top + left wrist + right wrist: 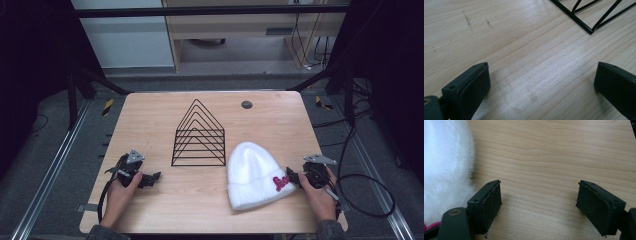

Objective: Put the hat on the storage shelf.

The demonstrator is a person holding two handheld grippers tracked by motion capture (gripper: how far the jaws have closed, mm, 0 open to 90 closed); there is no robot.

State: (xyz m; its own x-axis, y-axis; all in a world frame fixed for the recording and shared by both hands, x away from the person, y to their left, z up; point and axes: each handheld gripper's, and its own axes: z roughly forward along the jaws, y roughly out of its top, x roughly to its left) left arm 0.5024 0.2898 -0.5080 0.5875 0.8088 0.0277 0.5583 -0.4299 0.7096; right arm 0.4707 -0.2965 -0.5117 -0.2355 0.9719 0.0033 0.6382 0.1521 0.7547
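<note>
A fluffy white beanie (pixel 256 173) with a red logo lies on the wooden table (pixel 280 115), right of centre. Its fuzzy edge (pixel 446 165) sits just left of my right gripper's jaws. My right gripper (pixel 296 176) (pixel 539 205) rests at the hat's right side, open, with bare wood between its jaws. A black wire rack (pixel 199 135) with pointed arches stands mid-table; its front corner (pixel 590 30) lies ahead of my left gripper. My left gripper (pixel 150 178) (pixel 541 85) rests at the front left, open and holding nothing.
A small dark round grommet (pixel 246 104) sits in the table near the far edge. Cables (pixel 367 185) trail off the right side onto the floor. Metal frame rails run along both sides of the table.
</note>
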